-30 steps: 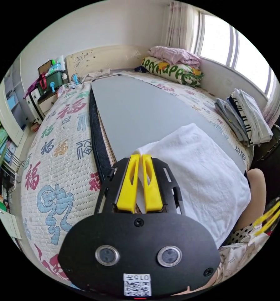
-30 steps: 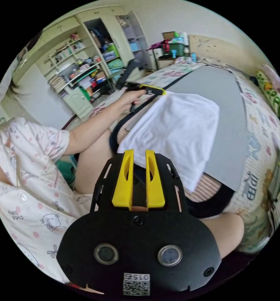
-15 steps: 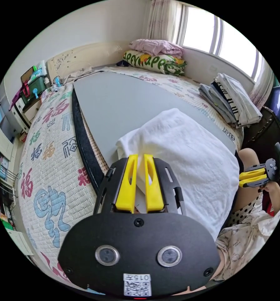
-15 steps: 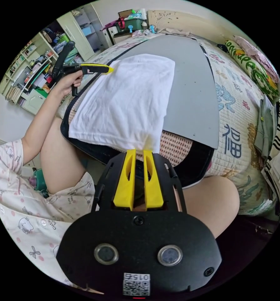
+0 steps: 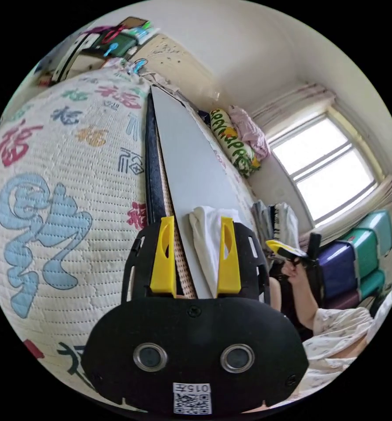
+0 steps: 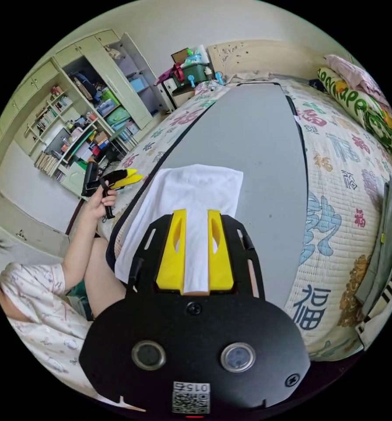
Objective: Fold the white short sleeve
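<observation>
Your folded white cotton short-sleeve shirt (image 6: pixel 191 197) lies mid-frame on the flat grey board (image 6: pixel 266 144); folding looks nearly finished. Your left gripper (image 5: pixel 191 234) and right gripper (image 6: pixel 195 228) both gape, gripping nothing

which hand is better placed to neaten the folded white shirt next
Right, probably. The right hand-held gripper hangs open directly over the folded white shirt on the grey board; the left hand-held gripper is held off beside the bed.

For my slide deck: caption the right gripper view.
Open right gripper above the folded white shirt on the grey board.
</observation>
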`<move>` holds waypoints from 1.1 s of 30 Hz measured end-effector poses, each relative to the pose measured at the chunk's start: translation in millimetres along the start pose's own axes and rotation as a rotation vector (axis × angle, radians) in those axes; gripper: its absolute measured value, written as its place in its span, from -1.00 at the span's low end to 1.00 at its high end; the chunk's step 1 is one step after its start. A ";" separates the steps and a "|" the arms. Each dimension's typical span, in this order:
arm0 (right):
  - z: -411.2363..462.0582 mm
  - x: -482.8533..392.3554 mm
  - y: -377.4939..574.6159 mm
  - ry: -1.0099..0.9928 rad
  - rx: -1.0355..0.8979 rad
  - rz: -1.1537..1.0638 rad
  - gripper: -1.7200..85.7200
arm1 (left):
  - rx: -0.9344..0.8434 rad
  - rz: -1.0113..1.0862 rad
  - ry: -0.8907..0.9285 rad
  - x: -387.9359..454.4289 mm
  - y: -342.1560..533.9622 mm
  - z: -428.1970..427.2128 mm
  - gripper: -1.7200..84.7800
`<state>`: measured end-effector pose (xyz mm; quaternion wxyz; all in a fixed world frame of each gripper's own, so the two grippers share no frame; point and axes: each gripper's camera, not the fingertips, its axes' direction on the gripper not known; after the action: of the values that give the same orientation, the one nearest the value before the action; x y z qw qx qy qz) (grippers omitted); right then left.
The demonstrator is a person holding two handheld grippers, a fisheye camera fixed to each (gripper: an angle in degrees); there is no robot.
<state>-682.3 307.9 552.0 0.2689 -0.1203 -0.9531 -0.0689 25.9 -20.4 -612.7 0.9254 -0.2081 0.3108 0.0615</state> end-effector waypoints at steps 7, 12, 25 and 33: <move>110.6 -0.7 -63.1 0.058 -0.273 -0.039 -0.75 | -0.100 -0.057 -0.017 18.0 -28.1 -14.5 -0.64; 147.9 -9.3 -82.8 0.150 -0.275 -0.107 -0.76 | -0.098 -0.092 0.092 22.4 -33.2 -31.9 -0.61; 196.3 39.9 -111.2 0.013 -0.215 -0.105 -0.80 | -0.157 -0.013 -0.033 77.3 12.3 -46.7 -0.78; 186.1 148.2 -114.0 0.026 -0.042 0.077 -0.74 | -0.176 0.037 -0.070 101.1 71.4 -40.1 -0.87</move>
<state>-927.5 263.3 465.5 0.2814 -0.1618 -0.9425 -0.0801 67.3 25.7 -727.1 0.9125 -0.2807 0.2752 0.1128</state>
